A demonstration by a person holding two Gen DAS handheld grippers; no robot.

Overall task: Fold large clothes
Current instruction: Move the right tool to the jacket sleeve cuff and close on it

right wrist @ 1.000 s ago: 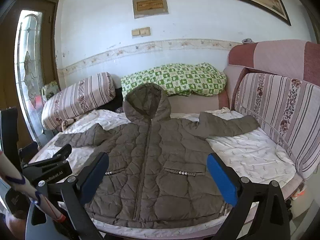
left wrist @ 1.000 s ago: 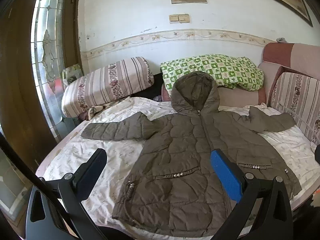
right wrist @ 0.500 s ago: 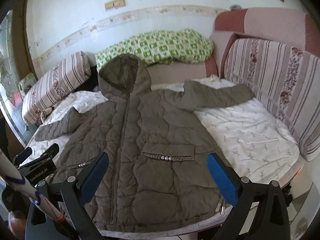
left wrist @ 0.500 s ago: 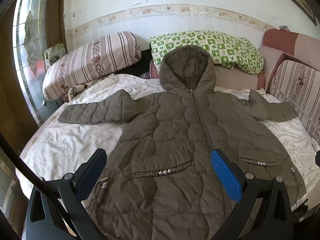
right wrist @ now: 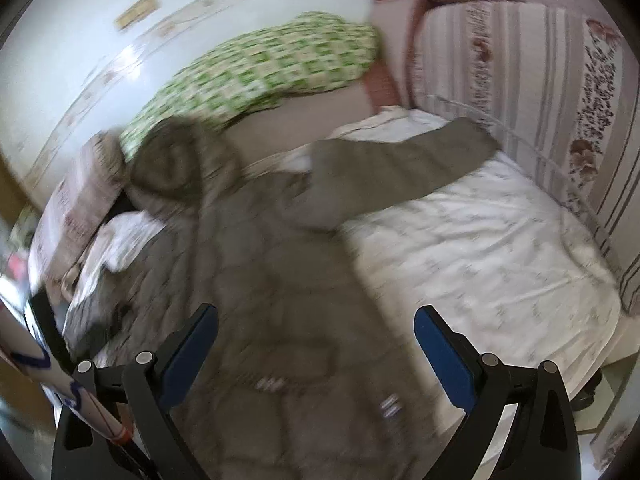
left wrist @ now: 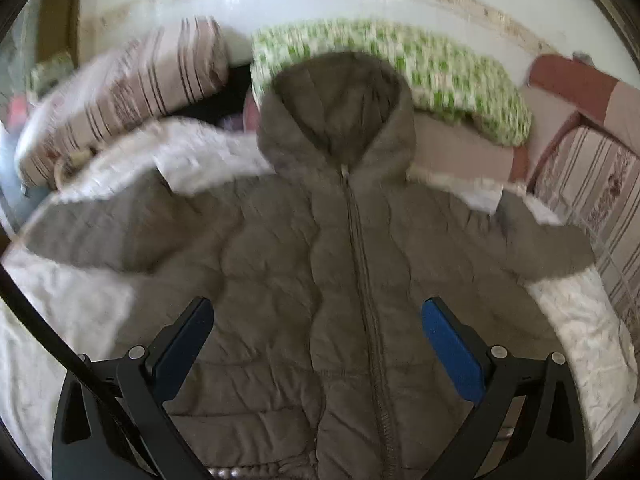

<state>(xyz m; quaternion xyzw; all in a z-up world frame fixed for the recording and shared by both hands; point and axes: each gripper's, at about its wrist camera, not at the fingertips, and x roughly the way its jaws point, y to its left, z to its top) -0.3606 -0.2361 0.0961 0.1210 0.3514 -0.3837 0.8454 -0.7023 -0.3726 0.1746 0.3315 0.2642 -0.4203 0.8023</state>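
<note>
Your left gripper [left wrist: 316, 344] and right gripper [right wrist: 316, 348] both hang spread and empty over the jacket [left wrist: 320, 280]; it lies flat on the bed [right wrist: 500, 248], hood toward frame top, and its sleeve [right wrist: 400, 164] at upper centre is nearer your right.

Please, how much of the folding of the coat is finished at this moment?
Done: only the laying out. The coat lies flat and zipped on the bed sheet, hood up, both sleeves spread out. In hand: nothing; the left hand-held gripper and right hand-held gripper are open above it. Left: every fold, sleeves first.
</note>
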